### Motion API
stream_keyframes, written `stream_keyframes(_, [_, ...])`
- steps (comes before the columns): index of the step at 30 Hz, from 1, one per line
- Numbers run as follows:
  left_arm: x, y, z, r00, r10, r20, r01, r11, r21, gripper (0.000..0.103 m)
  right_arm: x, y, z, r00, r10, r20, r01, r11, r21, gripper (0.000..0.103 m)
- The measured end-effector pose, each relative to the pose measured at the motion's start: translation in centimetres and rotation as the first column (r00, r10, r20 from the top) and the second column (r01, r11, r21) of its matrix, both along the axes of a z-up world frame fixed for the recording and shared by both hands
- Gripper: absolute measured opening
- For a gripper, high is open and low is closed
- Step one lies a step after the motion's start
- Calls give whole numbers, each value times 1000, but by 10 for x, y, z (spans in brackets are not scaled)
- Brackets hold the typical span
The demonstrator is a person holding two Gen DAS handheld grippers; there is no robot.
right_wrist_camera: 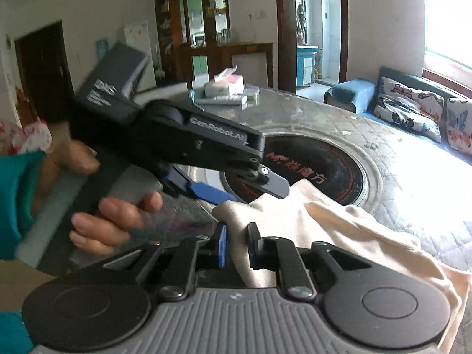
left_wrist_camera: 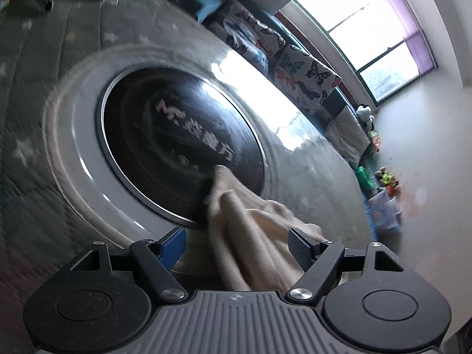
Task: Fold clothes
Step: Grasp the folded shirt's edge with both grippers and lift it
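Note:
A cream cloth garment (right_wrist_camera: 339, 230) lies bunched on the round quilted table, partly over the black round hotplate (right_wrist_camera: 324, 165). My right gripper (right_wrist_camera: 237, 246) is nearly closed, its jaws pinching a fold of the cream cloth at the near edge. My left gripper (left_wrist_camera: 237, 246) has its jaws wide apart with the cream cloth (left_wrist_camera: 250, 221) passing between them, not clamped. In the right wrist view the left gripper (right_wrist_camera: 253, 191) hovers just above the cloth's upper corner, held by a hand (right_wrist_camera: 112, 221).
The table has a grey quilted cover (left_wrist_camera: 59, 59) around the hotplate (left_wrist_camera: 177, 147). Tissue box and small items (right_wrist_camera: 224, 88) sit at the table's far side. A sofa with butterfly cushions (left_wrist_camera: 295, 65) stands beyond the table under a window.

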State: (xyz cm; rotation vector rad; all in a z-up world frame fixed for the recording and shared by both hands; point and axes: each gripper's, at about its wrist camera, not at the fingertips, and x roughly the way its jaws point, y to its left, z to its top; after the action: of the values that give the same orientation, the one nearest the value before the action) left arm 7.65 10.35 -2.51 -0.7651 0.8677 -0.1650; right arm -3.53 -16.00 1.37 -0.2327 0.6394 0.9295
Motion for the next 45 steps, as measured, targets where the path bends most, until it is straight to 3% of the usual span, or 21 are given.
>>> stream_keyframes(3, [-1,-5,-6,1000,-8,-26,6,999,-53,75,-9,-9,6,1000,15,-1,-15,1000,18,12])
stream_keyframes(6, [-4,-9,-13,999,-18,-47,14,996,-91,51,-18,-17,7,999,36,-7,-36,999,28,12])
stream_keyframes(8, [-6,-8,-19,998,-16,-63,9,994,-107,26,-21,-19,4,999,44,-14,-43,999,31,12])
stream_keyframes(10, [-8,-5,-24,997,-10,-70,1,993,-119,21,-22,-22,1,999,43,-23,-42,999,33,13])
stream_keyframes(15, [-10,-3,-22,998,-13,-66,6,994,-111,20,-16,-43,2,998,-3,-57,8,997,81,19])
stream_keyframes(20, [-12,-5,-18,998,-21,-57,16,996,-88,20,12,-87,5,981,-183,-58,188,979,78,26])
stream_keyframes(23, [-12,-6,-17,998,-24,-54,20,997,-78,21,32,-113,-6,953,-293,-72,297,953,60,34])
stream_keyframes(30, [-13,-11,-13,998,-37,-45,36,999,-34,21,79,-172,-35,842,-530,-98,533,846,10,36])
stream_keyframes(33, [-12,-12,-12,998,-46,-44,45,999,-28,21,83,-173,-39,835,-538,-113,544,839,20,42])
stream_keyframes(39, [-10,-12,-13,997,-69,-41,68,997,-24,22,86,-172,-47,831,-537,-143,548,835,46,43])
stream_keyframes(40, [-9,-12,-13,996,-74,-41,73,997,-23,22,87,-171,-49,830,-537,-149,549,835,50,42])
stream_keyframes(42, [-7,-12,-13,996,-79,-47,77,997,-27,22,88,-171,-51,829,-536,-159,550,833,59,31])
stream_keyframes(44, [-6,-13,-12,995,-87,-47,86,996,-20,22,89,-170,-54,827,-535,-169,552,831,67,14])
stream_keyframes(45, [-6,-15,-11,995,-97,-39,97,995,-3,21,90,-170,-55,827,-535,-174,552,830,71,13])
